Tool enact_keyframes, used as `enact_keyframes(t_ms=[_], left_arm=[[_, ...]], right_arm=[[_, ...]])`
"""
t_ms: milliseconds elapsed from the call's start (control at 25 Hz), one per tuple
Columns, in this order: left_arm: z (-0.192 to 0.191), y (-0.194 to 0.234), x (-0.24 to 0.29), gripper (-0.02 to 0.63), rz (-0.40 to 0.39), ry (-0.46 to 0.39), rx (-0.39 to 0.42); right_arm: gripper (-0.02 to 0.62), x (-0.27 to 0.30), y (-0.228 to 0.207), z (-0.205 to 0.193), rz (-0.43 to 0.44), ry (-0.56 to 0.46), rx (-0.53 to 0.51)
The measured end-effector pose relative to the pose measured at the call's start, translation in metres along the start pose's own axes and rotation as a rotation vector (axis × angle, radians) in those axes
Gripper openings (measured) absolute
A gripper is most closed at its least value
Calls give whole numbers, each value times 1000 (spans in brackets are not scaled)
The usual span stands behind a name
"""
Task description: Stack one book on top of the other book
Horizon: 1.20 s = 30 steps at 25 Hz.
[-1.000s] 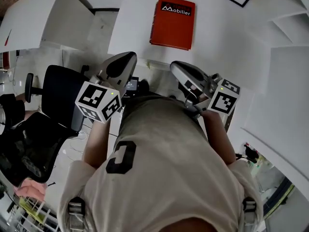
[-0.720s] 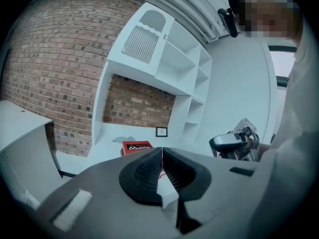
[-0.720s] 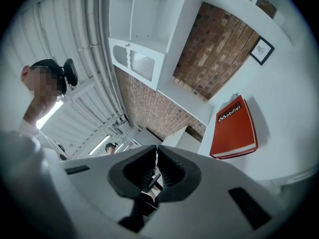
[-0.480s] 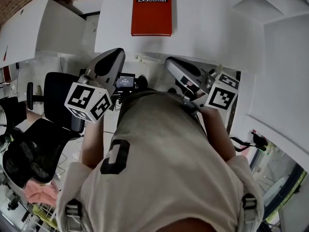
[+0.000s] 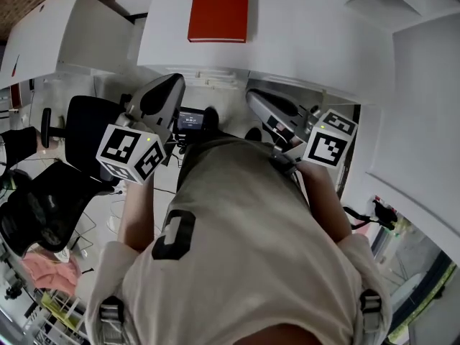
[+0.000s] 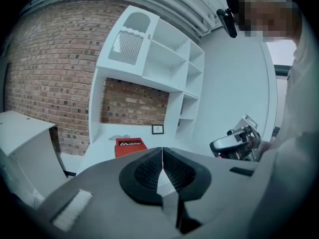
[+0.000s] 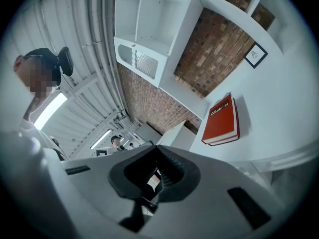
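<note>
Red book, head view: the red book lay flat, cover up, on the white table at the top of the picture, well apart from both grippers.
Left gripper, head view: the left gripper was held just short of the table's near edge, pointing toward the table, with its marker cube nearest the person.
Right gripper, head view: the right gripper sat beside it, also short of the edge.
Surroundings, head view: the person's beige shirt filled the lower picture, and a black office chair stood at the left.
Jaws, left gripper view: the left gripper's two dark pads met along a thin line with nothing between them.
Beyond, left gripper view: the red book lay on the table below a white shelf unit and a brick wall.
Jaws, right gripper view: the right gripper was closed and empty.
Beyond, right gripper view: the red book rested on the table at the right, near a small framed picture.
</note>
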<state>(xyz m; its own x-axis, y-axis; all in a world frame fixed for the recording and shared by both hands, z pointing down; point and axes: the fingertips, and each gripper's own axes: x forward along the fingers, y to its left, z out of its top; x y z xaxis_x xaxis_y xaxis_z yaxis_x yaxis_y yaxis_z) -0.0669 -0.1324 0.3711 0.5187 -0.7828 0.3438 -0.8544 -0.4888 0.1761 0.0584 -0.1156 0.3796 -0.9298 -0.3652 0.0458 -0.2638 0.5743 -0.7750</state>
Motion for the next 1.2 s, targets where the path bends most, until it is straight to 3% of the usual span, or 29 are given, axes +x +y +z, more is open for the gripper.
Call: enact_keyframes(t_ms=[240,480,800,1200], left_arm=[[-8,-24,-7,6,37,4,-6],[-13,-13,-21,6,79,3,-6],[-9,23,-31,6,76,-13,-35],[-3,108,-29,6,19,-27,-66]], right_arm=[[6,-10,-3,-18,29,56,38],[6,4,7,-27,69,118,20],[6,42,12,-21,51,156,4],[5,119,6,-9,-31,164,-35]])
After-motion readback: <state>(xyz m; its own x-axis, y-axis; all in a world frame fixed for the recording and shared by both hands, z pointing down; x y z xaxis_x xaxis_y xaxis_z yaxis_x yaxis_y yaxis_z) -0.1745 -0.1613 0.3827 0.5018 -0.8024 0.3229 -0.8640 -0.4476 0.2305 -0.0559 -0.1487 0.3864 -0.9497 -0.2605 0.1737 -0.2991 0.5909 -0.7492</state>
